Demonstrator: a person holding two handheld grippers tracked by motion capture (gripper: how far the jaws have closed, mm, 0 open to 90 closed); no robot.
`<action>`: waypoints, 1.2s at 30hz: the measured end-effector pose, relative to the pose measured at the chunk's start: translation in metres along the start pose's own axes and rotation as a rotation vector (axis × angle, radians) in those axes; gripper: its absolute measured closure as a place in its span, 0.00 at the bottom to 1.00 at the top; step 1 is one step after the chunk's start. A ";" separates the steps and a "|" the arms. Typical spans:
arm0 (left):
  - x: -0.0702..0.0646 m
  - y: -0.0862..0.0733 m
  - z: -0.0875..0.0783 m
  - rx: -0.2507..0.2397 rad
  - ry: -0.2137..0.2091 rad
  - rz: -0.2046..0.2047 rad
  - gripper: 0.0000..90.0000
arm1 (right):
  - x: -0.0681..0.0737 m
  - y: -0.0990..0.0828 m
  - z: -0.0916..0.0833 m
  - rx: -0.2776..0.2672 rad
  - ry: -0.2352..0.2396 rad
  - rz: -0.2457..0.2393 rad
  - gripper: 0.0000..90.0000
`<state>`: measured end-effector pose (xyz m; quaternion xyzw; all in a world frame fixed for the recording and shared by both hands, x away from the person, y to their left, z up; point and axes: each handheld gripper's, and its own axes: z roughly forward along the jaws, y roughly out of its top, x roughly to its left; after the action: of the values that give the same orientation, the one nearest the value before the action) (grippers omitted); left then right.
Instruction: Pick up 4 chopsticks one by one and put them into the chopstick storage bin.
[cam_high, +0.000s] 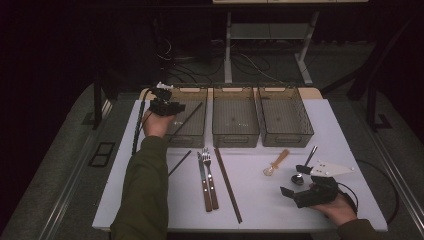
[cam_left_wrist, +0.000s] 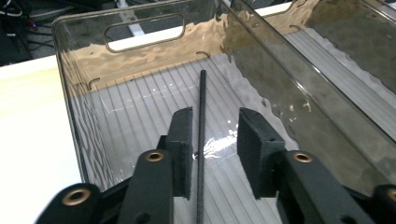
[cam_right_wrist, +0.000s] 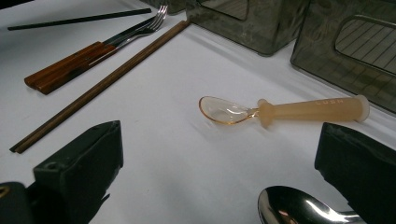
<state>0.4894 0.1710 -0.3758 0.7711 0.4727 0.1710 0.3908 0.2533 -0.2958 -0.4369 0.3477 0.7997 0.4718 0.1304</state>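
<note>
1. The thin black chopstick (cam_left_wrist: 201, 121) lies in the smoky translucent plastic bin (cam_left_wrist: 140, 60) at the left of the row of three. In the left gripper view it runs straight up the gap between the left gripper (cam_left_wrist: 215, 140)'s two black padded jaws.
2. Those jaws stand a little apart. The chopstick passes close by the left pad, but neither pad presses on it, so it lies loose.
3. The stick is slim, round and matt black, with a fine texture along its length. Its far tip points toward the bin's handle cut-out, and its body rests over the ribbed floor.
4. In the high view the same chopstick (cam_high: 187, 119) slants across that bin, just beside the left gripper (cam_high: 162, 102), which hangs over the bin's left wall.
5. On the white table (cam_high: 260, 200) in front of the bins lie a second black chopstick (cam_high: 180, 162), a wooden-handled knife (cam_high: 203, 182), a wooden-handled fork (cam_high: 210, 180) and a pair of brown wooden chopsticks (cam_high: 228, 185).
6. Further right lie a pale amber plastic spoon (cam_right_wrist: 280, 111) and a shiny metal spoon (cam_right_wrist: 299, 210).
7. The right gripper (cam_right_wrist: 219, 158) rests low over the table near the metal spoon, well apart from the bins. Its jaws are spread wide with nothing between them.
</note>
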 end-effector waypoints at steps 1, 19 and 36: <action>-0.001 0.001 -0.002 -0.006 -0.004 0.002 0.69 | 0.000 0.000 0.000 0.002 0.000 0.002 0.01; -0.008 -0.005 -0.037 -0.033 -0.110 0.072 0.47 | 0.000 0.000 -0.001 -0.001 -0.005 0.002 0.01; -0.028 -0.033 -0.069 -0.062 -0.176 0.129 0.35 | -0.003 0.001 0.001 -0.028 0.023 0.024 0.01</action>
<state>0.4118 0.1851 -0.3545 0.7995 0.3803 0.1423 0.4426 0.2564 -0.2970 -0.4365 0.3498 0.7903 0.4884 0.1203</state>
